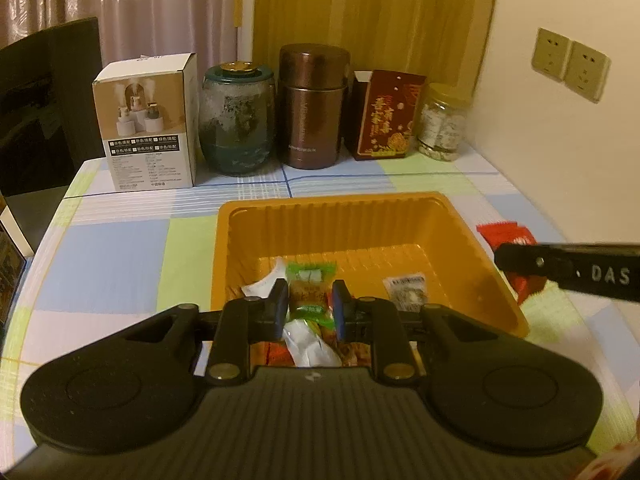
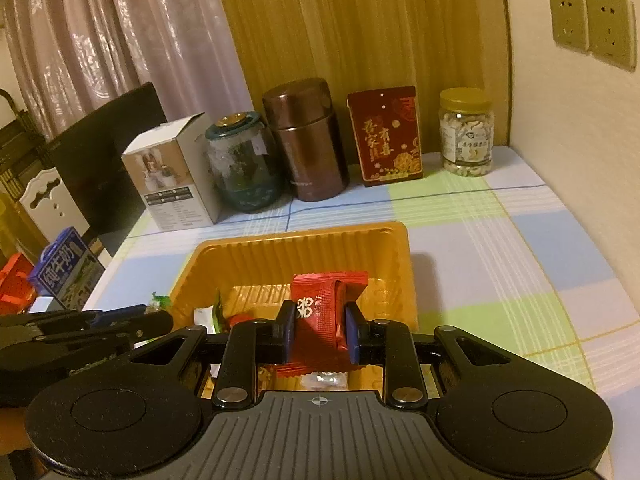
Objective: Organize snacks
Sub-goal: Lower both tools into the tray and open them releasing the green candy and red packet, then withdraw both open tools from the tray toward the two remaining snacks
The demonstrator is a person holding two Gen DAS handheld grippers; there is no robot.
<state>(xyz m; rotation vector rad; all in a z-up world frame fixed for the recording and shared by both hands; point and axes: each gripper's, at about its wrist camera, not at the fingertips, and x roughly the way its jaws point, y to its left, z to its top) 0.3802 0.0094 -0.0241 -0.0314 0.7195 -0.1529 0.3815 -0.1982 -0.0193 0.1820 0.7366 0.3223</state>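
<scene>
Right claw (image 2: 320, 334) clamped on red packet (image 2: 320, 312), left claw (image 1: 307, 310) apart around half-hidden green-ended snack (image 1: 310, 292).

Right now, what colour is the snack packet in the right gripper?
Red packet with white print, clearest in the right wrist view.

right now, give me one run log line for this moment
left gripper: green snack between jaws, over tray | right gripper: shut on red packet

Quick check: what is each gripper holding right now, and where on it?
Right gripper: red snack packet, pinched across its middle. Left gripper: a green-ended snack packet sits between the fingers; whether the pads still press it cannot be told.
</scene>
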